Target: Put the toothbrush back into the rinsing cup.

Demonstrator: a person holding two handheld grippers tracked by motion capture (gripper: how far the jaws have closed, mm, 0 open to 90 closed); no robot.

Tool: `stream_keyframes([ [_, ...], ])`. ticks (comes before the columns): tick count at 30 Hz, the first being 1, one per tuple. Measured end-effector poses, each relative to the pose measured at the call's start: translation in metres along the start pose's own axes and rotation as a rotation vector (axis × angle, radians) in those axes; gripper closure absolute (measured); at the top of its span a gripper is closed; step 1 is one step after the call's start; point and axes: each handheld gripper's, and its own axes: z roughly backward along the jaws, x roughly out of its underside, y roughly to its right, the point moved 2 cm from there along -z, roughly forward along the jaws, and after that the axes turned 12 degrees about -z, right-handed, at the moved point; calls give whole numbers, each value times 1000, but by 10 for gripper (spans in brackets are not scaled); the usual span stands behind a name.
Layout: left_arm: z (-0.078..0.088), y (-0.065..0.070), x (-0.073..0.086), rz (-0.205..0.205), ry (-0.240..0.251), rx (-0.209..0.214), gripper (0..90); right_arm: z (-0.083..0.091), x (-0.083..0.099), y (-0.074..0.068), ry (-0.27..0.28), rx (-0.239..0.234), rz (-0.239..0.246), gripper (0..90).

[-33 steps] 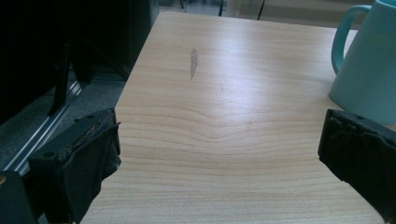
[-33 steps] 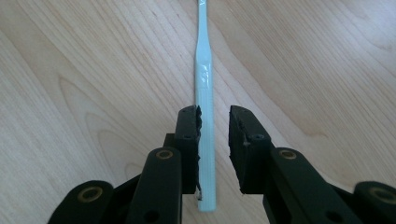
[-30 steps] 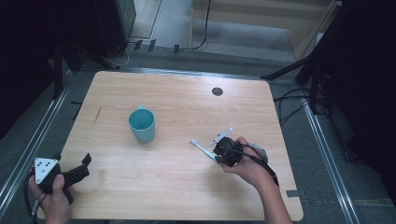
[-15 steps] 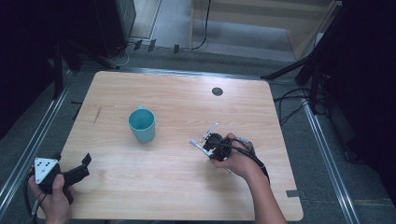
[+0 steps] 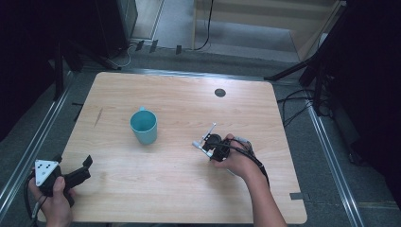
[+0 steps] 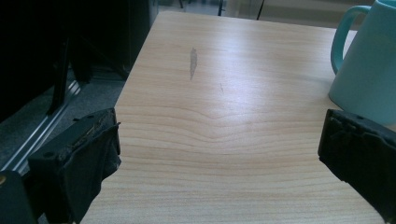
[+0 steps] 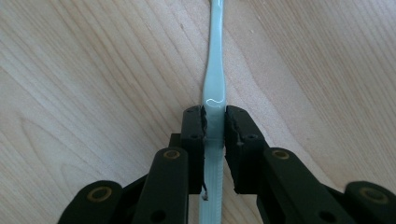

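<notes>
- At the near left corner of the wooden table (image 5: 156,189) in the high view, the left gripper (image 5: 78,174) sits in the person's left hand (image 5: 56,198), its grey three-cornered plate facing up; it is in the same spot as in both earlier frames.
- Its jaws stand wide apart with nothing between them: in the left gripper view one black pad rises at each lower corner and bare wood lies between.
- Just right of that, toward the table's middle, a teal mug (image 5: 143,126) stands upright with its handle turned to the far side; in the left gripper view the mug (image 6: 369,60) shows just beyond the pad at the right edge, apart from it. It has not moved since the earlier frames.
- Right of the mug and well apart from it, a pale toothbrush (image 5: 204,142) lies on the wood, roughly where it was a second ago.
- Over the toothbrush, the right gripper (image 5: 213,146) is held in the right hand (image 5: 236,161); compared with a second ago the hand has shifted slightly left across the table and a little lower, so the gripper now sits over the brush's handle.
- Seen in the right gripper view, its jaws have just been closing and now press on both sides of the toothbrush (image 7: 214,93) handle, which runs straight away from the camera along the table.
- Far right on the tabletop, a small dark round hole (image 5: 219,92) lies near the far edge, unchanged.
</notes>
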Motion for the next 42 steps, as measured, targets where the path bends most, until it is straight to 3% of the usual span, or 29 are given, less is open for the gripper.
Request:
stream_keyframes([
  [9,0,0,0,2,2,-1,0,-1,2,-2,-25,-28,-9,792],
  [13,0,0,0,5,1,0,0,1,3,-2,1,-57,-34,792],
  [14,0,0,0,5,1,0,0,5,3,0,51,-79,-50,792],
  [16,0,0,0,4,1,0,0,8,3,0,71,-89,-60,792],
  [18,0,0,0,4,1,-1,0,16,3,1,132,-92,-67,792],
  [28,0,0,0,4,1,0,0,34,-4,-5,274,-107,-104,792],
  [32,0,0,0,4,3,0,0,43,-14,-11,379,-117,-134,792],
  [36,0,0,0,0,4,-1,0,49,-19,-15,445,-151,-162,792],
  [42,0,0,0,-4,2,-2,0,54,-24,-20,498,-161,-179,792],
])
